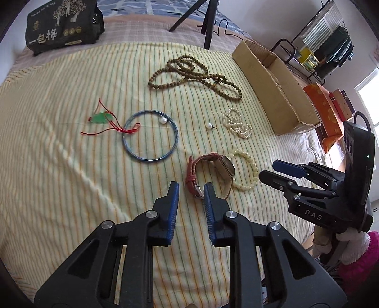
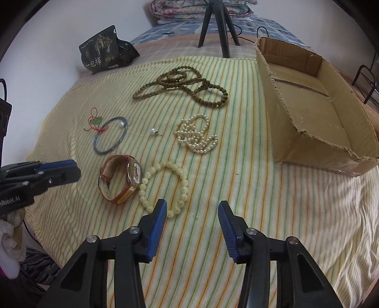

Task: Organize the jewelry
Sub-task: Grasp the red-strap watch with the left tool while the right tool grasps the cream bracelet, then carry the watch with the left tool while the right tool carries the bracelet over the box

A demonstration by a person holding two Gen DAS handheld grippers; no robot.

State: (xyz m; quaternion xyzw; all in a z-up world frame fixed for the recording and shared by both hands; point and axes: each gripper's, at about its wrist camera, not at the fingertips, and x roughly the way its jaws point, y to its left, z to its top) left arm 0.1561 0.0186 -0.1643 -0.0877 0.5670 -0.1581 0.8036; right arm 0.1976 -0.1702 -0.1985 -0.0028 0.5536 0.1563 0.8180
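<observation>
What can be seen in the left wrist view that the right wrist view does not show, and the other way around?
Only the left wrist view shows the orange box beyond the cardboard box, and a clothes rack at the far right.

Only the right wrist view shows the inside of the cardboard box, with no jewelry visible in it, and folded bedding by the wall.

Both show the watch, cream bead bracelet, pearl strand, brown bead necklace, blue bangle, the black snack bag, and both grippers open.

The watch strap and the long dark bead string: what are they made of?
The watch strap looks like reddish-brown leather, matte, paler inside, with a metal buckle. The long bead string looks like wood: dull olive-brown mottled round beads, though stone or seed cannot be ruled out.
</observation>
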